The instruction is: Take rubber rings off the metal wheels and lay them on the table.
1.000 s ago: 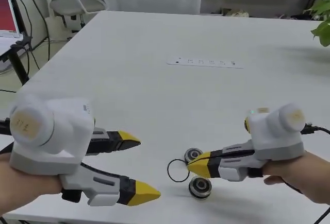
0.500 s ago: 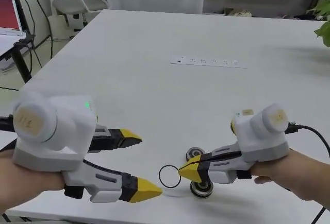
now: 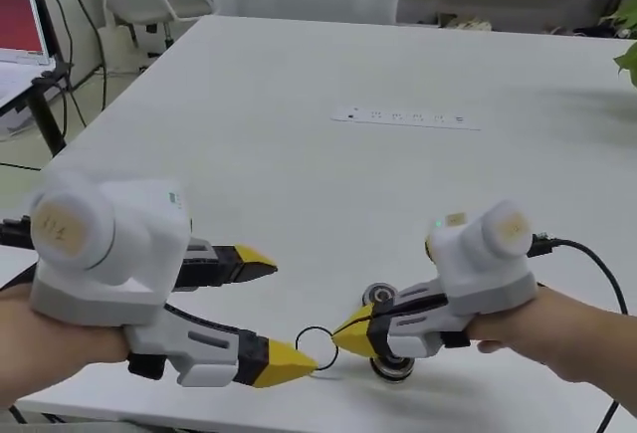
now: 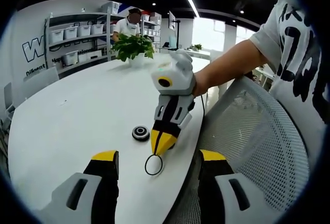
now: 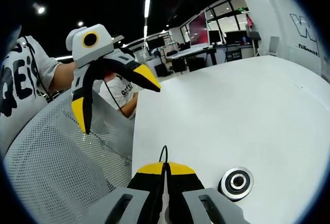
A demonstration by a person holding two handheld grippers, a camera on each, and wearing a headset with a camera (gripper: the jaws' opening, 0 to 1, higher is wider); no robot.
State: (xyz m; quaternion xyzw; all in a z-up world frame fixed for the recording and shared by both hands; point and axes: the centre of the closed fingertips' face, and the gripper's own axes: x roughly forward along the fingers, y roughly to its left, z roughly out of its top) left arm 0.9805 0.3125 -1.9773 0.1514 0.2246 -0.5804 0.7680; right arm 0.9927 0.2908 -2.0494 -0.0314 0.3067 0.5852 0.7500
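The right gripper (image 3: 343, 331) was clenched on the rubber ring (image 3: 316, 345), at nine o'clock of the metal wheels (image 3: 376, 296), probably clear for laying on the table (image 3: 299, 154). The left gripper (image 3: 289, 314) hung released at the ring's nine o'clock.

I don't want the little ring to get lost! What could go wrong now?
The right gripper pinches the rubber ring close to the near edge of the table. Let go there, the ring might slip off. The open left gripper has one yellow tip right beside the ring and could knock it. A metal wheel sits just under the right gripper, so a low move might nudge it.
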